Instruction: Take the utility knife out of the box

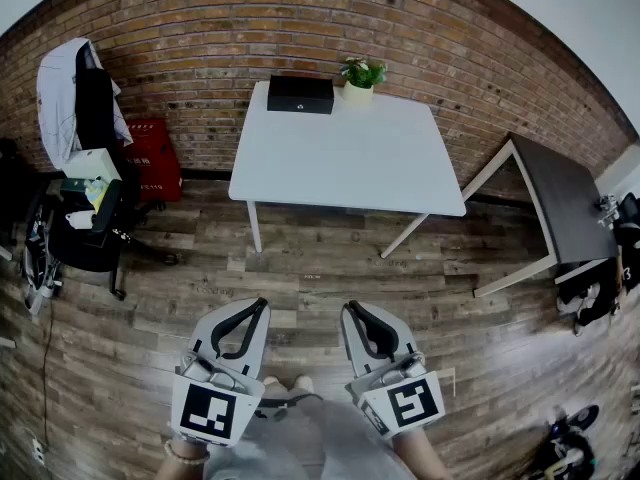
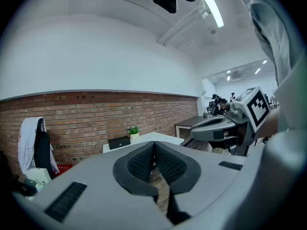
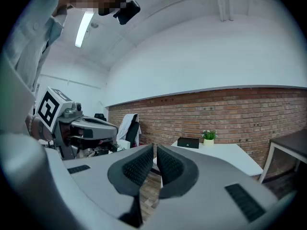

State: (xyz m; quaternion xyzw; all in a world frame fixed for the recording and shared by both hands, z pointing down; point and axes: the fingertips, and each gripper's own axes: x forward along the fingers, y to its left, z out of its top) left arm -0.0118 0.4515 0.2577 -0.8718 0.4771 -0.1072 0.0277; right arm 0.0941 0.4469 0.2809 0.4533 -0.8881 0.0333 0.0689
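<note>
A flat black rectangular box (image 1: 300, 93) sits at the far edge of the white rectangular bench (image 1: 350, 158), close to the red brick wall (image 1: 200, 38). A small green plant in a pale pot (image 1: 361, 78) stands just beside the box on its right. The utility knife shows in no view, and only the dark outside of the box can be seen.

Both grippers are at the bottom of the head view, over the wooden plank floor (image 1: 320, 268) and well apart from the bench and the box. They are held side by side, pointing roughly level towards the bench.

The left gripper (image 1: 260, 305) has its jaws together. In its own view the ribbed black pads meet at the tips, with nothing between them. The box appears there small and distant, a little left of the jaw line.

The right gripper (image 1: 350, 308) has its jaws drawn together too, apart from a thin slit between the pads, and nothing sits in that slit. In its own view the box lies far beyond the jaws and slightly to their right, with the plant next to it.

Left of the bench stand a black chair draped with a white garment (image 1: 85, 118) and a red crate (image 1: 155, 158) against the wall. A dark-topped table with pale legs (image 1: 565, 208) stands at the right.
</note>
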